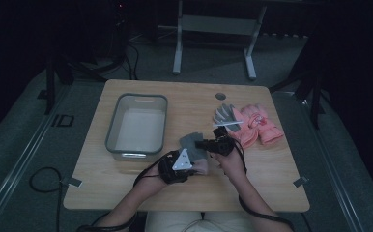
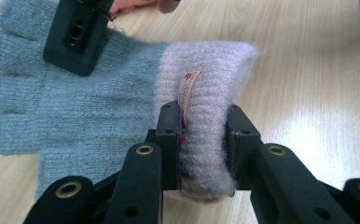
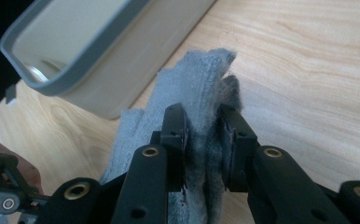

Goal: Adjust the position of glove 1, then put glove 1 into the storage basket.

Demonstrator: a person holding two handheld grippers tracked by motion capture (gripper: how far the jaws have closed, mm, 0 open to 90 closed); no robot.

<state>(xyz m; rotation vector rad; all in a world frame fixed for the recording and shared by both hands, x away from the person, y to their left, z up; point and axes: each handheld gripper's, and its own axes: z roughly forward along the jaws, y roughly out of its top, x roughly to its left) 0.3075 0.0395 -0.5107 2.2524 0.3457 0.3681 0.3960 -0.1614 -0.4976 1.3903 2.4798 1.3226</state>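
Wooden table (image 1: 126, 183), lit patch in a dark room. Grey-rimmed bin (image 1: 111, 126) on its left half, looks empty. Pile of other gloves (image 1: 250, 124), pink and grey, on the right half, well apart from the bin.

Work in hand: a grey fingerless glove (image 2: 75, 107) with a pale pink cuff (image 2: 211, 93), held between both grippers near the table's front middle, just beside the bin's near right corner. The left gripper view shows it spread low over the wood.

Left gripper (image 2: 202, 140): jaws narrow, clamped across the bunched cuff, small label (image 2: 187, 88) sticking up beside one jaw. Right gripper (image 3: 204, 135): jaws narrow too, pinching the grey finger end, knit folded between the pads.

Risks, as a judgement: soft knit is squeezed at two ends, so pulling the hands apart could stretch it or slide one end out. The right grip sits near the fabric edge, likeliest to slip. If the glove goes to the bin, a dangling end could catch on the rim.
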